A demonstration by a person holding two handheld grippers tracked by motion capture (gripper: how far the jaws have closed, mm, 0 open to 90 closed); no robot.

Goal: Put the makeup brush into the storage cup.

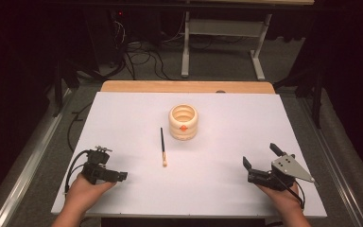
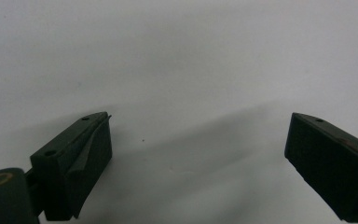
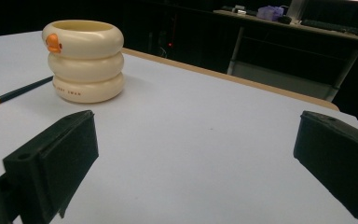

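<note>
A cream cup (image 1: 183, 122) made of three stacked rings, with a small orange mark on its side, stands upright at the middle of the white table (image 1: 227, 179). Just left of it lies a thin brush (image 1: 162, 146) with a dark handle and a pale tip toward me. My left gripper (image 1: 112, 164) is near the front left corner, open, with bare table between its jaws (image 2: 198, 154). At the front right my right gripper (image 1: 261, 155) is open and empty. The right gripper view (image 3: 196, 154) looks toward the cup (image 3: 85, 65) and the brush (image 3: 16, 94) at its far left.
A wooden strip (image 1: 186, 86) borders the table's far edge. Beyond it stand a white desk frame (image 1: 222, 47) and loose cables (image 1: 142, 56) on the grey floor. A metal rail (image 1: 28, 156) runs along the left side.
</note>
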